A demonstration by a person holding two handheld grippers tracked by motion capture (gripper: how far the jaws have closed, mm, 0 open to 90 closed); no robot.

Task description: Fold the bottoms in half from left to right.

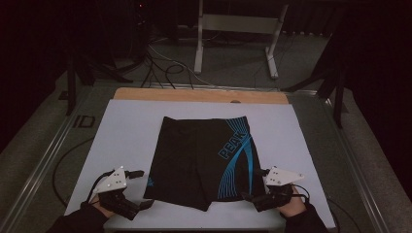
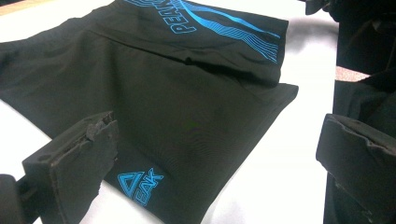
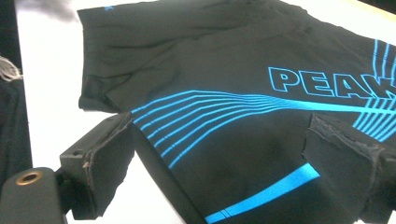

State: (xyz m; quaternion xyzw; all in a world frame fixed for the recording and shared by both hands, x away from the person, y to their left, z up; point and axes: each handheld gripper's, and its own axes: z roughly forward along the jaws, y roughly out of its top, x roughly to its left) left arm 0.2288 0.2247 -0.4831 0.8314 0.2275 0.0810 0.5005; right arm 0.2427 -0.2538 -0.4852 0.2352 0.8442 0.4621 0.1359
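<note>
Black shorts [image 1: 194, 155] with blue "PEAK" lettering and blue curved lines lie flat on the white table top [image 1: 126, 131], waistband at the far side and leg hems towards me. My left gripper [image 1: 142, 189] is at the near left leg hem, jaws wide open. In the left gripper view the hem with a small blue logo [image 2: 140, 184] lies between the jaws of the left gripper [image 2: 217, 126], untouched. My right gripper [image 1: 252, 184] is open at the near right leg hem. In the right gripper view the striped shorts [image 3: 210, 60] lie between the spread jaws of the right gripper [image 3: 219, 123].
A wooden strip [image 1: 194, 95] borders the table's far edge. Beyond it stand a white metal frame [image 1: 238, 24] and loose cables [image 1: 160, 68] on the floor. Metal rails [image 1: 39, 165] run along both sides of the table. The surroundings are dark.
</note>
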